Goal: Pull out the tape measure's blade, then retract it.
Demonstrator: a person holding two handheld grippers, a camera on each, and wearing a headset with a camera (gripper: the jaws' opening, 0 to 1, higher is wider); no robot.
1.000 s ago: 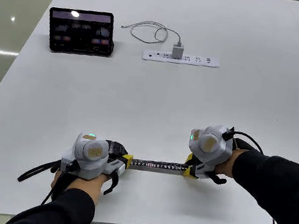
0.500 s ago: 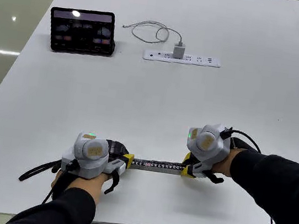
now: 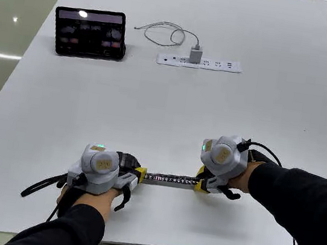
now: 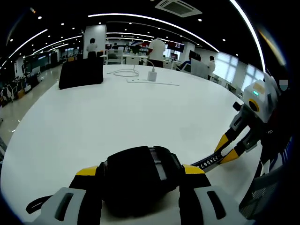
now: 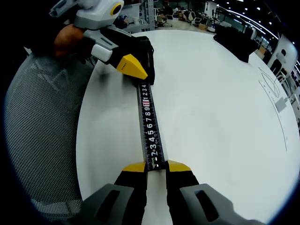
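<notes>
Benchtop [image 3: 183,113], broad and white, carries the work at its near edge; grey yellow-tipped right gripper [image 5: 157,165] has slid left toward the left gripper [image 4: 139,172], shortening the exposed span; left jaws clamp the black rounded tape measure case [image 3: 126,162]; right jaws pinch the narrow numbered blade [image 5: 148,122] at its tip.

The left claw [image 3: 138,174] and right claw [image 3: 199,185] are grey with yellow-tipped black jaws; sleeves [image 3: 298,202] black.
</notes>
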